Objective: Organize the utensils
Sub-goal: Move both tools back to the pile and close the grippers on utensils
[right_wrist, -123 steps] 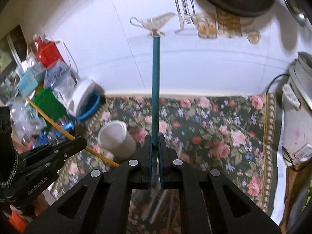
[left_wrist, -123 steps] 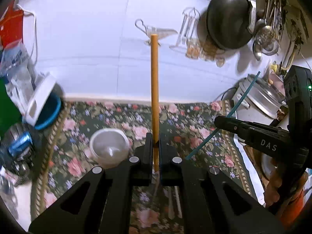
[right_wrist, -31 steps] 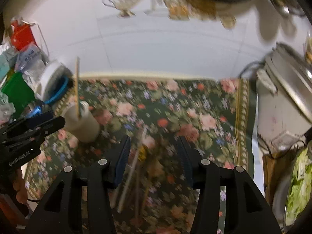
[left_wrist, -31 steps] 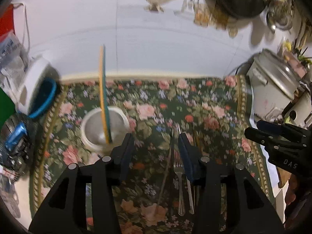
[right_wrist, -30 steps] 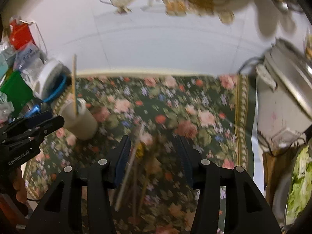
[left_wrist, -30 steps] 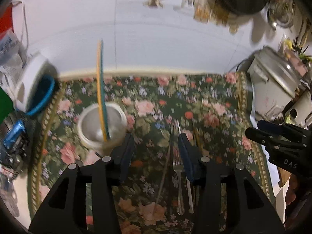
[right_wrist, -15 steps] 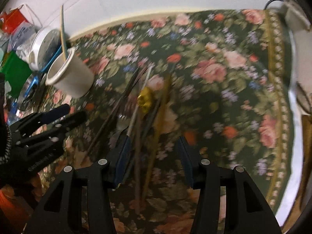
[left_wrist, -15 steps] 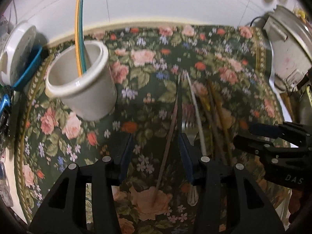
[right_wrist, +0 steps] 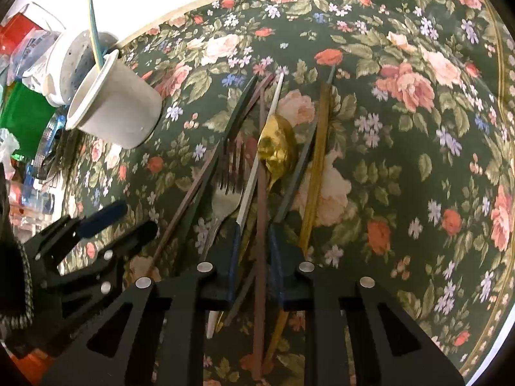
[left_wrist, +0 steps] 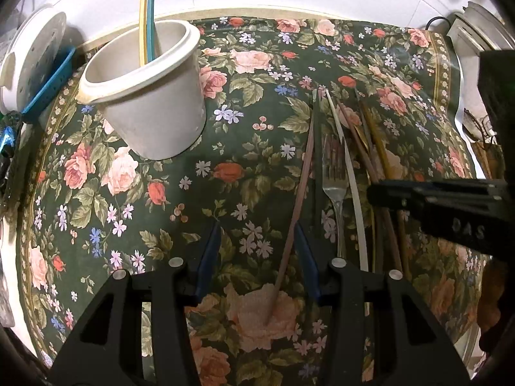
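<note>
**Two open grippers above loose utensils on a floral cloth**

Left gripper (left_wrist: 257, 247), at the bottom centre of its own view, has black angular arms with blue-padded fingers spread wide and holds nothing. A thin brown chopstick (left_wrist: 297, 193) lies on the cloth and runs up between the fingers, close to the right one.

Right gripper (right_wrist: 252, 244), at the bottom centre of its view, is set at a narrower gap, also open. A reddish-brown chopstick (right_wrist: 261, 225) lies between its blue pads; whether the pads touch it cannot be told.

Just beyond the fingers lies the pile of utensils, side by side and overlapping, long and slim. A silver metal fork (right_wrist: 227, 189) points its tines away from the camera. A shiny gold spoon (right_wrist: 276, 149) rests bowl up, its surface dented and reflective. A white chopstick (right_wrist: 262, 148) crosses beside it, with a dark grey stick and a yellow-brown wooden chopstick (right_wrist: 317, 164) to the right.

Everything rests on a dark green woven tablecloth (left_wrist: 225, 148) printed with pink and red roses.

Farther off, in the upper left of both views, stands a cream cup (left_wrist: 145, 87), round, matte, with a thick rim. A yellow straw-like stick (left_wrist: 141, 13) and a teal stick (left_wrist: 151, 13) stand upright inside it, leaning on the far wall of the cup.

Behind the cup sits a white perforated plastic basket (right_wrist: 69, 61), at the foot of a white tiled wall.
</note>
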`<state>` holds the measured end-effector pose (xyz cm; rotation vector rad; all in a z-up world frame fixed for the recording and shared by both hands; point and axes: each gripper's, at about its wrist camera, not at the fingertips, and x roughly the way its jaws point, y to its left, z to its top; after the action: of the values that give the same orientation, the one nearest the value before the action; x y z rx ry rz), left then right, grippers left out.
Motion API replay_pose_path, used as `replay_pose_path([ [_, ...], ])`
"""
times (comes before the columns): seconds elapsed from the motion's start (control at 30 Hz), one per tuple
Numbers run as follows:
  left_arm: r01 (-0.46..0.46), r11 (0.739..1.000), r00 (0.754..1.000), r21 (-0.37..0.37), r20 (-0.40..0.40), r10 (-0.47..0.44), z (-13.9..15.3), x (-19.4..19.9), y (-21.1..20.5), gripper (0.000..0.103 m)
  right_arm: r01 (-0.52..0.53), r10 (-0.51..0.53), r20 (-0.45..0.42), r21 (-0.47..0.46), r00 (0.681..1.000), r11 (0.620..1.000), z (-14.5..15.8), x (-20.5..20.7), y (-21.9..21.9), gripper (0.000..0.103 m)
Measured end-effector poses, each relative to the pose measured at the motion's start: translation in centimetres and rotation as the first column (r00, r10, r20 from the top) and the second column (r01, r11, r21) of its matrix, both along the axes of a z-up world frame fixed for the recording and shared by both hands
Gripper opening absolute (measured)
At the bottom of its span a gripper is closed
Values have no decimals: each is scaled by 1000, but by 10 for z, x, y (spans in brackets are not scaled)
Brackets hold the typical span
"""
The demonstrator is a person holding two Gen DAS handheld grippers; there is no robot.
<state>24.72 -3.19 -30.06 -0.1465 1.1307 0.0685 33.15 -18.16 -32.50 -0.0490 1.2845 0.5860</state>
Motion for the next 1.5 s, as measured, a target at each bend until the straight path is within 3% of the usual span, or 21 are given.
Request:
replay_pose_path([
  [0.07,7,1000,1000,-5,-1,-7,1,1,-1,46,-3,3,-13,3,1000,1000,-1,4,2,7],
  [0.27,45,999,999,-12,0,-45,4,8,-7,46,6,-4,-34,40,999,999,-3,4,-1,5],
  [0.67,161,983,987,-87,11,-161,8,46,-42,46,92,-93,118,11,989,996,36,-3,-38,5],
  [0.93,214,963,974,-165,-37,-223,-8,80,-65,16,166,-168,124,30,978,986,39,0,-69,5],
  [1.33,230,966,968,-116,-75,-239,-16,99,-76,12,186,-195,147,72,970,980,50,-1,-81,6],
  [1.5,266,962,959,-56,-83,-270,-17,100,-82,12,188,-200,158,88,967,978,55,-2,-81,5],
])
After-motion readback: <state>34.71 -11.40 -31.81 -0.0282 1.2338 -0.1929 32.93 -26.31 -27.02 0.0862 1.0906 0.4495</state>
